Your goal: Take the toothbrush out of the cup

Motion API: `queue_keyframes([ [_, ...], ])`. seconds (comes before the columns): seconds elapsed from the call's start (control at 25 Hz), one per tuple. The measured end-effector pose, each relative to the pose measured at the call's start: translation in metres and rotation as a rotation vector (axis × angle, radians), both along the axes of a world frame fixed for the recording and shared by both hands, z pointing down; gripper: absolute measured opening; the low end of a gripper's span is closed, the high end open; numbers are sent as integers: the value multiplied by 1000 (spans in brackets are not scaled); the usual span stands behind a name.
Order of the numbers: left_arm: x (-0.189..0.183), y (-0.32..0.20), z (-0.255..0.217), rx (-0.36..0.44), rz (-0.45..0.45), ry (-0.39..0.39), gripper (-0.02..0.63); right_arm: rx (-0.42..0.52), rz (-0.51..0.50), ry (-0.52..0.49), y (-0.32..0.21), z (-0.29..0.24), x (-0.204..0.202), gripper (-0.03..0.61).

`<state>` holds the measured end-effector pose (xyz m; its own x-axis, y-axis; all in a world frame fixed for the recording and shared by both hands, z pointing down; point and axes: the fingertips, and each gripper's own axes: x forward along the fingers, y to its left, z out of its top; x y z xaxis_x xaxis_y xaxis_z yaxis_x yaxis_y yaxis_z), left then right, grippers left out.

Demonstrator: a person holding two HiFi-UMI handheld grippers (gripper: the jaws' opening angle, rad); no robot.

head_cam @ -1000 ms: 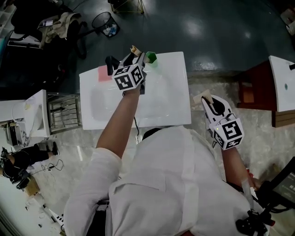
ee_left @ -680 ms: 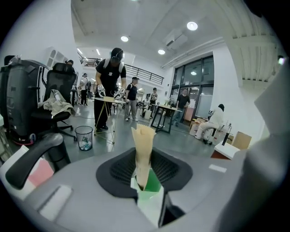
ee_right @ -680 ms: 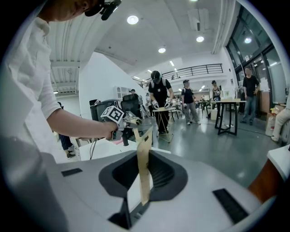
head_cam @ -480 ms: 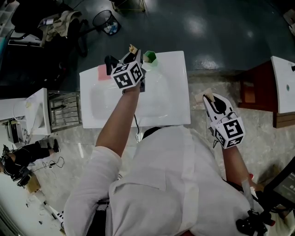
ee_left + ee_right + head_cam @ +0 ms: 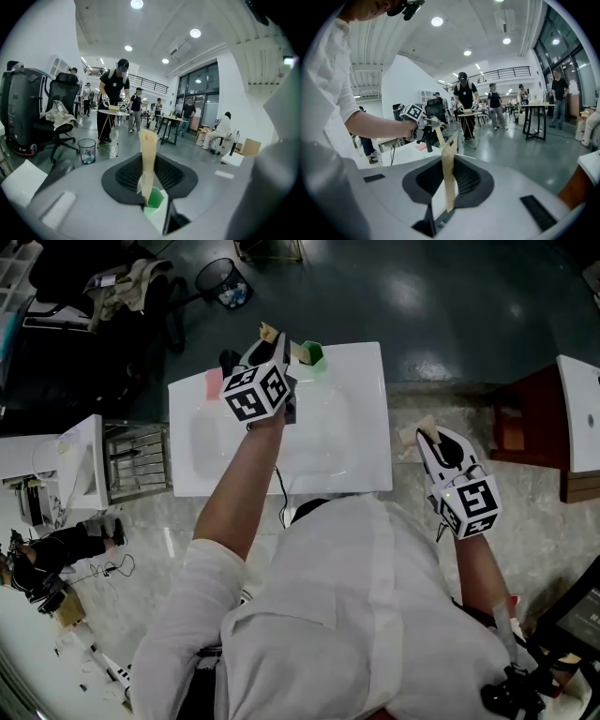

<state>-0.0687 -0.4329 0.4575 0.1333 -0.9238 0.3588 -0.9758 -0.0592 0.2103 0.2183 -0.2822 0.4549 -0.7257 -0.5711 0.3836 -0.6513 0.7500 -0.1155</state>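
Note:
A small green cup (image 5: 313, 354) stands at the far edge of the white washbasin top (image 5: 352, 446). My left gripper (image 5: 281, 343) hovers just left of it, a little above the rim. In the left gripper view its tan fingers (image 5: 149, 150) stand close together, with the cup (image 5: 154, 199) low between them. The right gripper view shows a thin tan stick, the toothbrush (image 5: 437, 133), sloping down out of that gripper; its lower end is hidden. My right gripper (image 5: 424, 432) hangs off the basin's right edge, its jaws (image 5: 449, 159) together and empty.
A black tap (image 5: 228, 362) and a pink pad (image 5: 214, 382) sit at the basin's far left corner. A wire rack (image 5: 136, 463) stands left of the basin, a reddish cabinet (image 5: 516, 418) to the right, a waste bin (image 5: 223, 282) and an office chair beyond. People stand in the hall behind.
My left gripper has risen and drawn slightly left, away from the cup. The cup has stayed on the basin top. The right gripper has kept still.

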Motion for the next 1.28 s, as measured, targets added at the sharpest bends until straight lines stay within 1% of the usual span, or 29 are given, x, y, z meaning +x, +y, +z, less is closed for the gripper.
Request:
queue_keyframes([
  [0.2,0,6,-16,38,3,0,83,9,-1,-6,3,0,-2,49],
  [0.6,-11,26,-55,113,1,17,82,23,-10,-7,8,-7,-14,49],
  [0.8,-19,42,-78,153,12,29,81,36,-26,-10,12,-14,-28,49],
  [1.04,-30,68,-101,187,46,39,81,46,-25,-8,19,-18,-46,49],
  [1.28,-46,105,-111,201,91,48,81,61,-17,2,33,-22,-70,49],
])
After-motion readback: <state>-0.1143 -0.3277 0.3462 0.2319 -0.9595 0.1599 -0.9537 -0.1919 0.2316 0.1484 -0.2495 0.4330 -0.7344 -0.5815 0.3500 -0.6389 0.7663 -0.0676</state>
